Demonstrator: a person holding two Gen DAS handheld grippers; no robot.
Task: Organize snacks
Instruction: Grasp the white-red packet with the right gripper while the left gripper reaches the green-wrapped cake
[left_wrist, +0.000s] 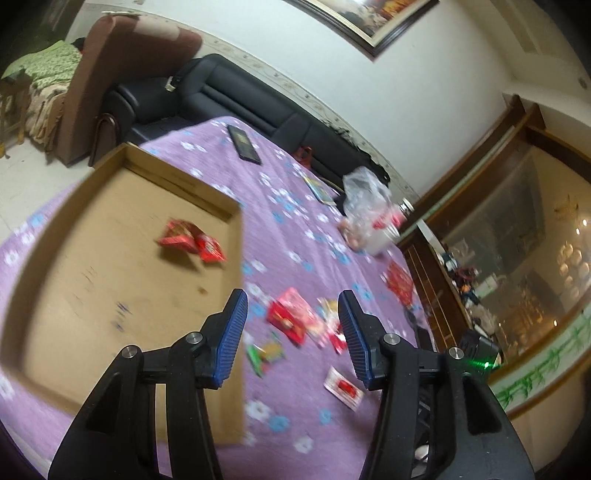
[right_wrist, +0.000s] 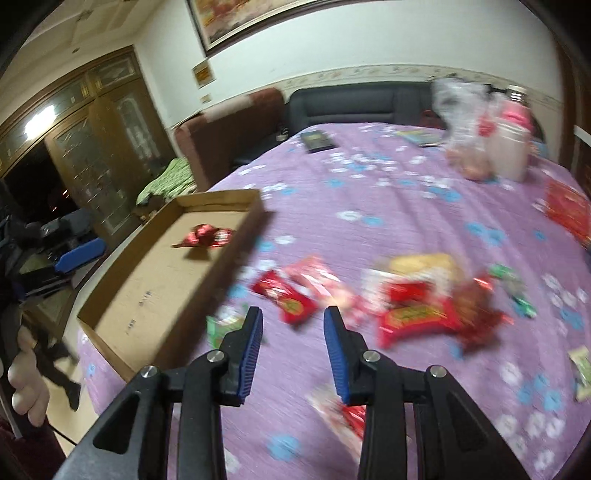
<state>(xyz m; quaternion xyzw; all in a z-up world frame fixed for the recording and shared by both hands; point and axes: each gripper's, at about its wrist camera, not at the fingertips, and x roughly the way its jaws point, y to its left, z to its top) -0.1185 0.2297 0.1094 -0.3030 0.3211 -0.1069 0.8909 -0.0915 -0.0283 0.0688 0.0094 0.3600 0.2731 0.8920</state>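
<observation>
Two red snack packets (left_wrist: 192, 242) already lay in the cardboard tray (left_wrist: 74, 295) at the left, evidently the collecting spot. Both the left claw (left_wrist: 291, 328) and right claw (right_wrist: 293, 343) hung released and empty over loose packets (right_wrist: 288, 295) scattered on the purple-clothed bench (right_wrist: 406, 206), probably awaiting pickup.

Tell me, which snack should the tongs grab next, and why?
Probably the right tongs should dip down onto the red packet just ahead. They are open and empty, that packet lies on the purple cloth nearest them, and the cardboard box beside it holds only a couple of red snacks.
</observation>
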